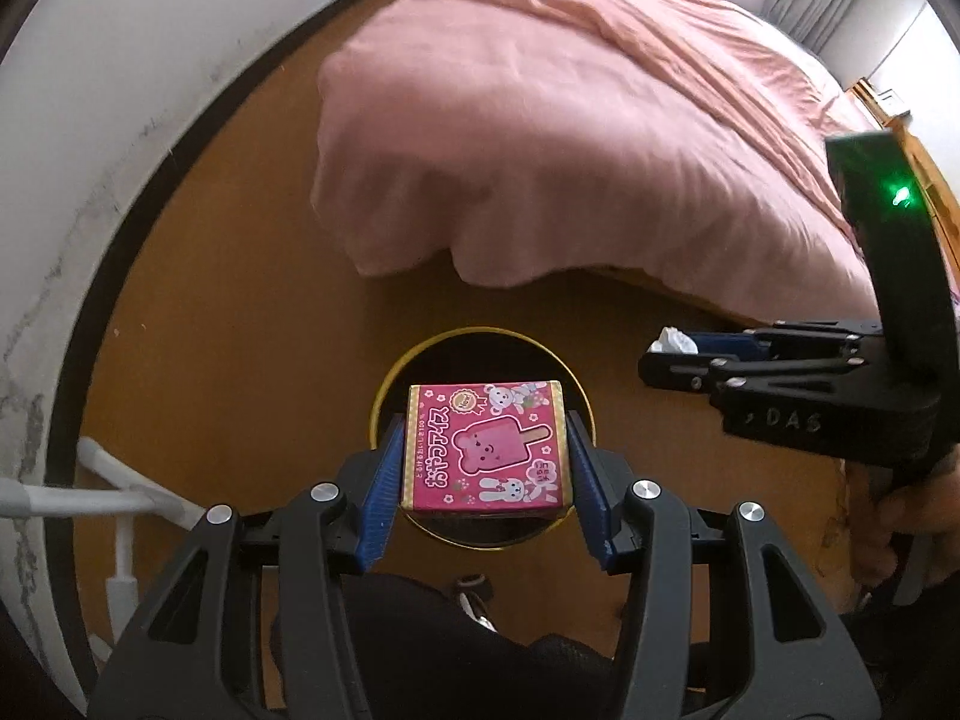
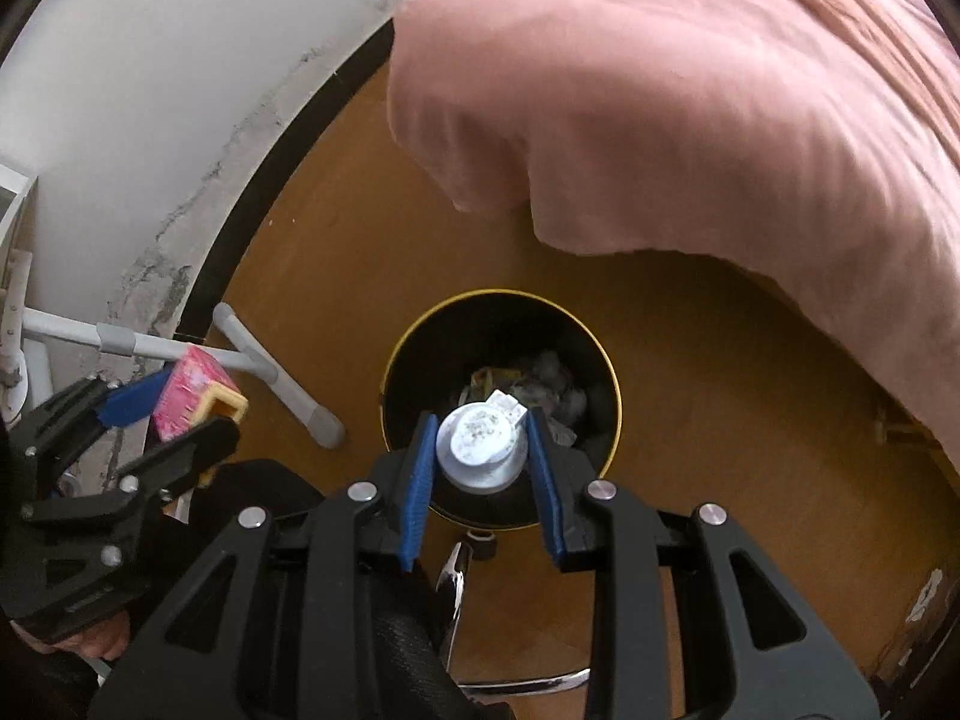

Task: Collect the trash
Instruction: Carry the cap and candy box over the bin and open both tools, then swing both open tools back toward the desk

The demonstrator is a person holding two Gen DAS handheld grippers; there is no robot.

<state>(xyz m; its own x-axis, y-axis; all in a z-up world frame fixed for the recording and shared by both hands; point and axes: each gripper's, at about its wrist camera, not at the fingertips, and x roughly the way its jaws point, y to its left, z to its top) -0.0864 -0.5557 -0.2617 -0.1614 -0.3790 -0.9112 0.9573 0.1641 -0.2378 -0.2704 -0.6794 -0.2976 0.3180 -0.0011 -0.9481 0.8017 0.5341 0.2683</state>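
Left hand-held gripper grasps a pink box printed with a bear-shaped ice pop, rabbits and Japanese writing, above the yellow-rimmed bin. Right hand-held gripper, marked "DAS" in the left view, clenches a white capped container over the bin; pink bedcover at 12 o'clock.

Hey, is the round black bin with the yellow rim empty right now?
Not empty: crumpled paper and wrappers lie at the bottom of the bin.
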